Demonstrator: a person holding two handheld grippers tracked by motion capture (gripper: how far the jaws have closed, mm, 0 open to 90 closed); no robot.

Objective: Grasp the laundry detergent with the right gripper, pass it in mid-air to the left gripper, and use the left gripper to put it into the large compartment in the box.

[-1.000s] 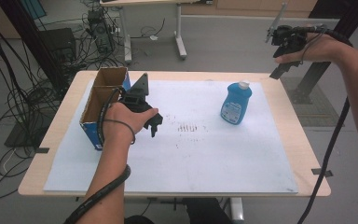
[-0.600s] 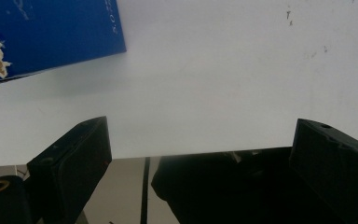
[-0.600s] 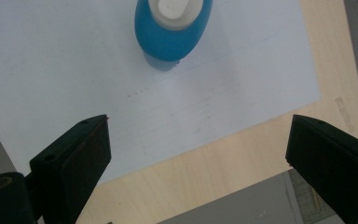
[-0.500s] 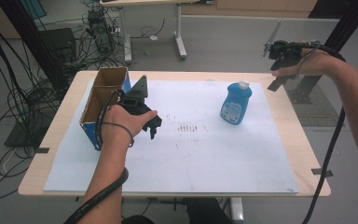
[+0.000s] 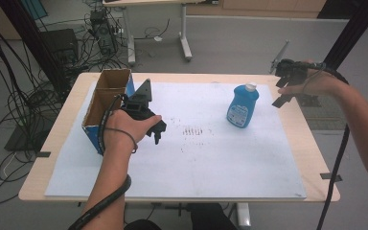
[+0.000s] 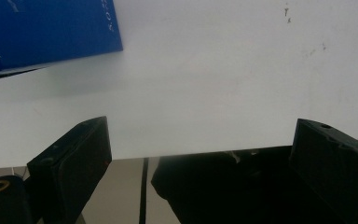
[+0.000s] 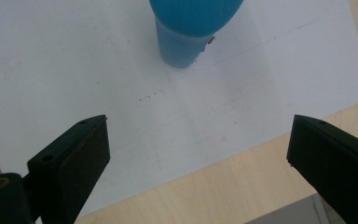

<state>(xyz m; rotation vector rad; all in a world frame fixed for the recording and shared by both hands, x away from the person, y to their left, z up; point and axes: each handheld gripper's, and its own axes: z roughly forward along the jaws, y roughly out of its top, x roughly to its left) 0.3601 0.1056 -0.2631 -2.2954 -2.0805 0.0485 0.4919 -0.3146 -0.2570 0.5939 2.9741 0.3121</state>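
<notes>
blue bottle [image 5: 243, 106] with a white cap stands upright on the white sheet [image 5: 211, 158] that covers most of the wooden surface [image 5: 311, 143], toward the right half and nearer the far edge. in the right gripper view the bottle [image 7: 193, 28] shows at the top, its blue body seen from above, with pale sheet and a strip of bare wood below it.

right tongs [image 5: 281, 91] are held in the air past the right far corner of the surface, off to the right of the bottle and apart from it. their two black jaws stand spread wide in the right gripper view, nothing between them [image 7: 198, 154].

left tongs [image 5: 157, 132] sit low over the sheet in the left half, the person's left hand [image 5: 124, 127] wrapped round the body. they are just beside an open cardboard box [image 5: 106, 103] with blue outer walls, which stands along the left edge of the sheet. in the left gripper view the jaws are also spread wide and empty [image 6: 200, 154], with white sheet ahead and a blue wall of the box [image 6: 46, 28] in the upper left corner.

faint dark marks [image 5: 191, 130] dot the sheet between the left tongs and the bottle. bottle and box are well apart.
</notes>
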